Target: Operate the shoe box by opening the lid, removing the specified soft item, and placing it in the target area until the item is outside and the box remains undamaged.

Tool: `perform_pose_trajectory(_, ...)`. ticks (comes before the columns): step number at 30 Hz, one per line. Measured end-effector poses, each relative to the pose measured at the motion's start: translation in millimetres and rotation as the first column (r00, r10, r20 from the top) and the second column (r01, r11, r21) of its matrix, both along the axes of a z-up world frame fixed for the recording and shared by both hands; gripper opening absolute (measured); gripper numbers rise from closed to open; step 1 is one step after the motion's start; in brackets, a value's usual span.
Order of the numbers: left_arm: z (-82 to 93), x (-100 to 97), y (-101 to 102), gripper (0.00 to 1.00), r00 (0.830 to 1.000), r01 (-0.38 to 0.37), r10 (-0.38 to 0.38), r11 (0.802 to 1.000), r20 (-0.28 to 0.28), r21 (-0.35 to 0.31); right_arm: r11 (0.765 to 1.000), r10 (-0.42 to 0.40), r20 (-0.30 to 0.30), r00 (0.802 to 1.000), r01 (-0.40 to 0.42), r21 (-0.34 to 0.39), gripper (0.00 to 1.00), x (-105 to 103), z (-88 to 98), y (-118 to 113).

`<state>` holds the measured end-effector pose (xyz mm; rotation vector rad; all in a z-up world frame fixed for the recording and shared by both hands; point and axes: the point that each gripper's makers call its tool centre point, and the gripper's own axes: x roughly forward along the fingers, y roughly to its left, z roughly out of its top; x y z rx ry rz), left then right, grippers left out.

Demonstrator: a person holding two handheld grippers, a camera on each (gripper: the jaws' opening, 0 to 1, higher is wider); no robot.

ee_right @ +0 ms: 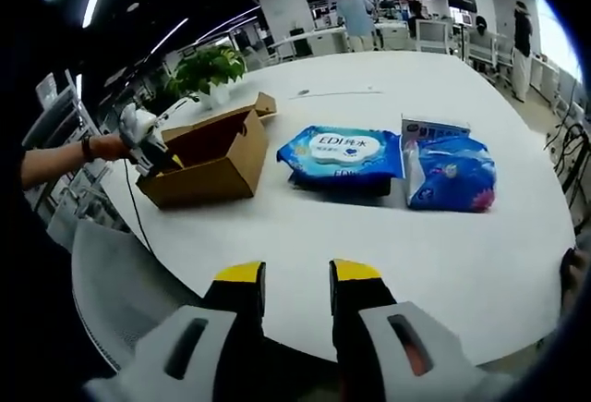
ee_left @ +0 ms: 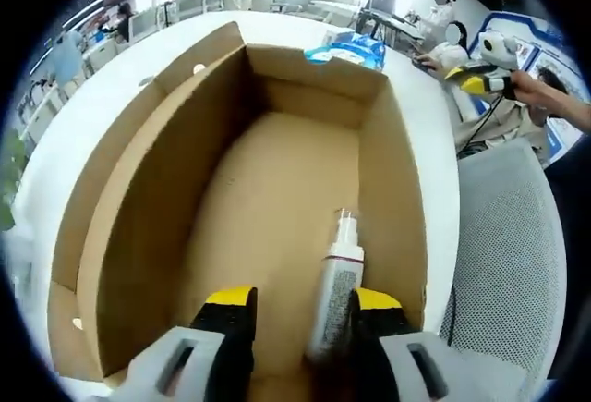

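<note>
Your left gripper (ee_left: 300, 314) reaches into the open box (ee_left: 138, 189) with its jaws apart, a white bottle (ee_left: 334, 286) lying on the box floor between them, nearer the right jaw. It looks light, stiff and smooth, so it may slip: take it across the body, not the narrow neck. Your right gripper (ee_right: 297, 284) hangs released over the table (ee_right: 369, 236), gripping nothing, near the blue packs (ee_right: 342, 154)
</note>
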<state>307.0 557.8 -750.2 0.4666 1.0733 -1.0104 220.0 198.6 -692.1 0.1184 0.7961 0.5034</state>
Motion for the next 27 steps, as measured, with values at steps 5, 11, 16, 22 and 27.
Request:
perform_pose_trajectory(5,-1.0,-10.2,-1.8,0.39,0.999,0.045,-0.045,0.999,-0.021,-0.005,1.0,-0.002,0.005,1.0,0.002,0.006,0.24,0.1,2.7,1.1)
perform_pose_trajectory(11,-4.7,-10.0,-6.3,0.44,0.996,0.082,-0.081,0.997,-0.02,0.013,1.0,0.0,0.0,1.0,0.0,0.008,0.24,0.3,0.5,4.3)
perform_pose_trajectory(16,-2.9,-1.5,-7.7,0.48,0.995,0.094,-0.094,0.995,0.025,0.038,1.0,0.007,-0.001,1.0,-0.007,0.003,0.24,-2.3,0.4,8.5)
perform_pose_trajectory(22,-0.3,1.9,-0.8,0.43,0.99,0.117,-0.122,0.991,0.066,0.064,1.0,-0.003,-0.008,1.0,0.003,-0.002,0.24,-6.5,-0.1,7.2)
perform_pose_trajectory(27,-2.4,-11.6,-1.0,0.46,0.99,0.142,-0.142,0.99,0.008,0.018,1.0,-0.005,-0.007,1.0,0.005,-0.003,0.24,-5.7,0.8,7.2)
